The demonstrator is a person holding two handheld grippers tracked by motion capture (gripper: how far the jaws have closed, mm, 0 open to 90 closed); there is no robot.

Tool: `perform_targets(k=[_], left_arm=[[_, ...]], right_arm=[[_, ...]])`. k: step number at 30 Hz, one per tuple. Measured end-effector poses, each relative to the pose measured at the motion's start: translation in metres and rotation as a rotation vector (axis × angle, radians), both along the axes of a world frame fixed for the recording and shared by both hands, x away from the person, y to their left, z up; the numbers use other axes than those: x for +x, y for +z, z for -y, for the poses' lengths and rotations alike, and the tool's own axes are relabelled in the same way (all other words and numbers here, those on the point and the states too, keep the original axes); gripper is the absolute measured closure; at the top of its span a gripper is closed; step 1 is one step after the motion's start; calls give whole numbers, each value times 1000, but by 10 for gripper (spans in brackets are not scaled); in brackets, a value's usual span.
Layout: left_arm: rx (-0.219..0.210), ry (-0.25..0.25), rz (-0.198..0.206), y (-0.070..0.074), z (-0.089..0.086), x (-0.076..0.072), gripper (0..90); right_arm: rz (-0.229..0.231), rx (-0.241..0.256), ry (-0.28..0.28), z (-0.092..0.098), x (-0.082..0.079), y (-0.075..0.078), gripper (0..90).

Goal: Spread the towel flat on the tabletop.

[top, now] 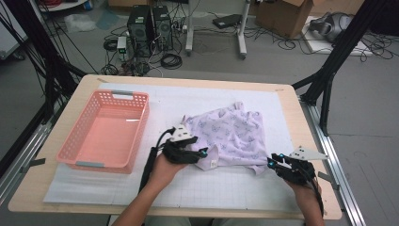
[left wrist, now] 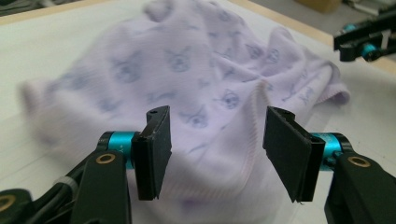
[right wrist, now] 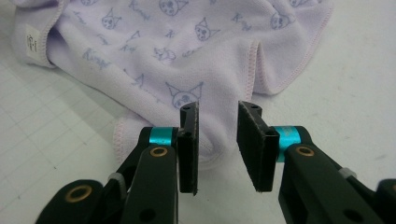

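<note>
High view first: a wooden table [top: 310, 141] has a white mat [top: 226, 188] with thin squares on it. On the mat lies a light purple cloth [top: 233, 134] with little cat faces printed on it. It is crumpled, not flat. To the left of the cloth sits a pink basket [top: 106, 129] with holes in its walls. Cloth and basket do not touch.

A person's two arms come in from the bottom. The left gripper [top: 203, 153] is at the near left edge of the cloth, next to a small white tag [top: 213, 163]. The right gripper [top: 272, 161] is at the near right corner of the cloth.

From the left gripper view, the left gripper [left wrist: 217, 151] has its two black jaws wide apart. The cloth [left wrist: 187, 79] lies between and behind them, and a raised fold stands close to the right jaw. The jaws do not squeeze anything. The other gripper shows far off at the top right.

From the right gripper view, the right gripper [right wrist: 218, 144] has its jaws closer together, but a gap is left. A bit of the cloth's [right wrist: 187, 56] edge sits in that gap. The jaws do not pinch it. The tag [right wrist: 32, 42] shows at the top left.
</note>
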State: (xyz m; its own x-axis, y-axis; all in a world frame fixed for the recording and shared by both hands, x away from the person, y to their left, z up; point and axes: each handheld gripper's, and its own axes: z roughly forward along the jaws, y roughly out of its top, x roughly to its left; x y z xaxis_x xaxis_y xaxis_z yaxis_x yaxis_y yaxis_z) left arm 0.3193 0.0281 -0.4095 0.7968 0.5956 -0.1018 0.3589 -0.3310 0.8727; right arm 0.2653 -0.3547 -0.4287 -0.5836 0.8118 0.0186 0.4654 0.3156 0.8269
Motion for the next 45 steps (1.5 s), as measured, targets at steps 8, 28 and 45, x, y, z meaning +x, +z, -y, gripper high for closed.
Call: perform_targets(k=[8, 28, 45], left_arm=[[122, -57, -6, -20, 32, 9, 774], [-56, 79, 22, -10, -47, -31, 866], [-71, 119, 37, -17, -97, -92, 865]], right_arm=[[-14, 22, -3, -2, 1, -2, 599], [-51, -115, 107, -57, -8, -21, 865], [-54, -2, 198, -4, -72, -4, 864]])
